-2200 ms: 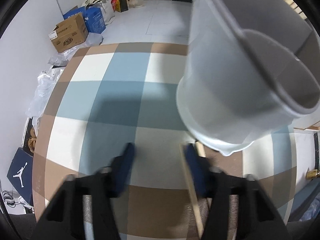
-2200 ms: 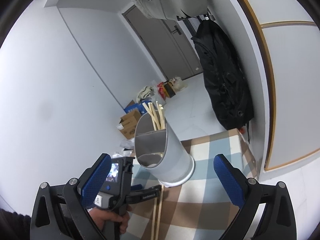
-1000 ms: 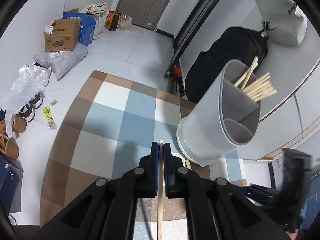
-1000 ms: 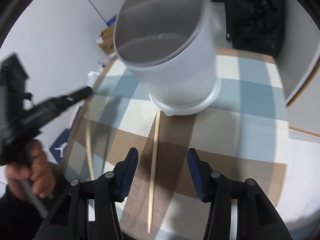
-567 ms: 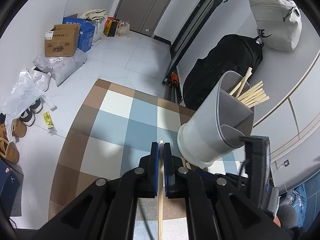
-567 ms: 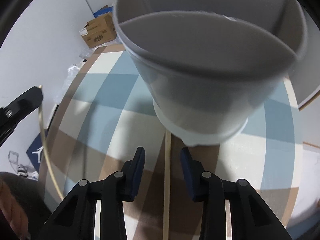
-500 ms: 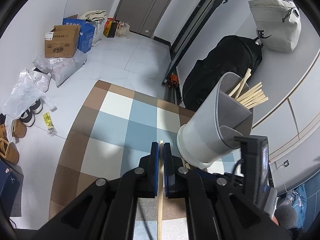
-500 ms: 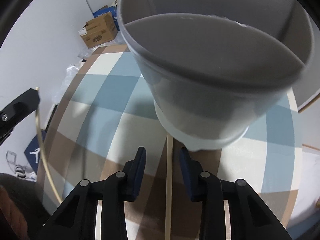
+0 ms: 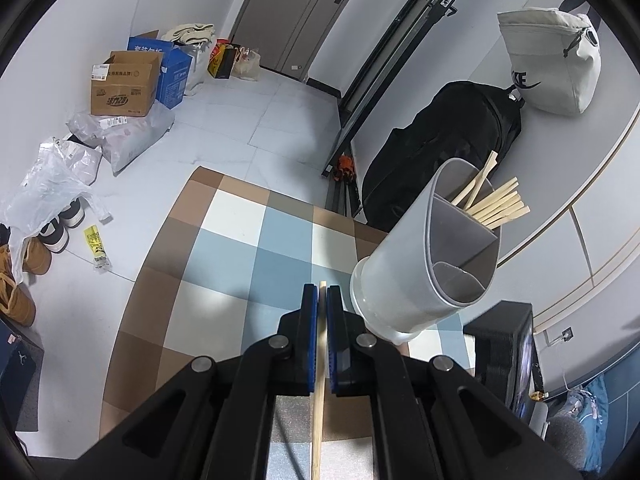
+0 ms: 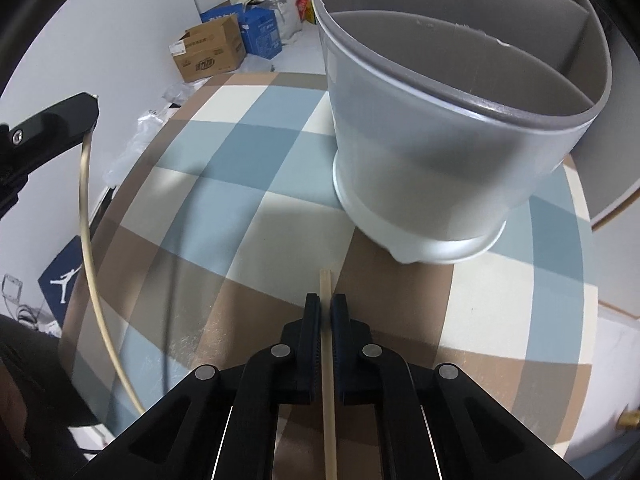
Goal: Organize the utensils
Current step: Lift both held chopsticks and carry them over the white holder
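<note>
A grey divided utensil holder (image 9: 424, 272) (image 10: 440, 140) stands on the checked tablecloth (image 9: 240, 240) (image 10: 240, 160), with several wooden chopsticks (image 9: 496, 204) sticking out of its far compartment. My left gripper (image 9: 322, 292) is shut on one chopstick (image 9: 318, 420), held above the cloth to the left of the holder. My right gripper (image 10: 326, 300) points steeply down just in front of the holder's base. Its jaws are closing, and its pads sit against a second chopstick (image 10: 329, 400) that lies on the cloth. The left gripper's finger (image 10: 60, 124) and its chopstick (image 10: 86, 220) show at the left of the right wrist view.
Beyond the table's far edge the floor holds cardboard boxes (image 9: 124, 84), plastic bags (image 9: 52, 176) and shoes (image 9: 56, 228). A black backpack (image 9: 440, 140) and a pale bag (image 9: 556, 60) hang on the wall behind the holder. The right gripper's body (image 9: 500, 344) sits right of the holder.
The right gripper's jaws have drawn together around the chopstick on the cloth while it moved in close to the holder's base. The left gripper went from open to shut on its chopstick, then kept still.
</note>
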A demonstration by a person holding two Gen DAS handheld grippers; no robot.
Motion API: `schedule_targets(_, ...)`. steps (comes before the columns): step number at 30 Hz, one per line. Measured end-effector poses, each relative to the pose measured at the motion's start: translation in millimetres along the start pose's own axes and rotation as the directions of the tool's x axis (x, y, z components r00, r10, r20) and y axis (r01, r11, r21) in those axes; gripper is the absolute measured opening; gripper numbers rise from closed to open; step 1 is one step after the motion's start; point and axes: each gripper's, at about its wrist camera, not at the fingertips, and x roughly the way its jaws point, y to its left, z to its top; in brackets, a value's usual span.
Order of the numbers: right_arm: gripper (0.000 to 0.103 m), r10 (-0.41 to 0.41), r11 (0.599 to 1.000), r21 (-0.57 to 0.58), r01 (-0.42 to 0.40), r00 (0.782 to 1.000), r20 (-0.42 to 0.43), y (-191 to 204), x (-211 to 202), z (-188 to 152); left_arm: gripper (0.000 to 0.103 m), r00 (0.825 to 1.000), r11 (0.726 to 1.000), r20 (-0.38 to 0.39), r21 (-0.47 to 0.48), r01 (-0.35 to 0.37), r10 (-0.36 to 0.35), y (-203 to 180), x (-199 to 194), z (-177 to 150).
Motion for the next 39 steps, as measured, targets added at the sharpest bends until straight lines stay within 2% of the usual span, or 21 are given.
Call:
schedule_targets(10,0.007,-0.024,0.998,-0.055,0.023,1.0,-0.02,19.9,8.8,11.1,0.0,1.0,1.0,-0.002,-0.017,0.004,-0.004,4.2,0.1,1.4)
schedule_targets(14,0.005,-0.007,0.999,-0.052,0.005,1.0,-0.024,17.9,9.2,11.3,0.0,1.0,1.0,0.0,-0.012,0.003,-0.003,1.8,0.5,1.5)
schedule_targets(19,0.005,0.022,0.998,-0.061,-0.02,0.999,0.032,23.1,-4.2,14.0,0.0,1.0,1.0,0.019,0.013,0.004,-0.004,-2.9,-4.2,2.0)
schedule_targets(25,0.005,0.066,0.997,-0.055,-0.059,0.988,0.14,22.8,-45.8,8.9,0.0,0.999,1.0,0.035,0.017,0.015,-0.016,-4.9,-9.7,2.6)
schedule_targets(29,0.005,0.084,0.996,-0.059,-0.072,0.969,0.231,21.1,-78.2,6.9,0.0,0.998,0.999,0.059,0.038,0.032,-0.034,-11.8,-16.5,3.8)
schedule_targets(32,0.005,0.109,0.994,-0.045,-0.1,0.946,0.306,16.0,-103.0,3.8,0.0,0.996,0.997,0.079,0.071,0.039,-0.045,-20.8,-20.9,4.6)
schedule_targets(39,0.005,0.131,0.99,-0.016,-0.14,0.869,0.477,2.6,-147.4,8.8,0.0,0.991,0.99,0.108,0.128,0.062,-0.076,-41.6,-30.2,5.5)
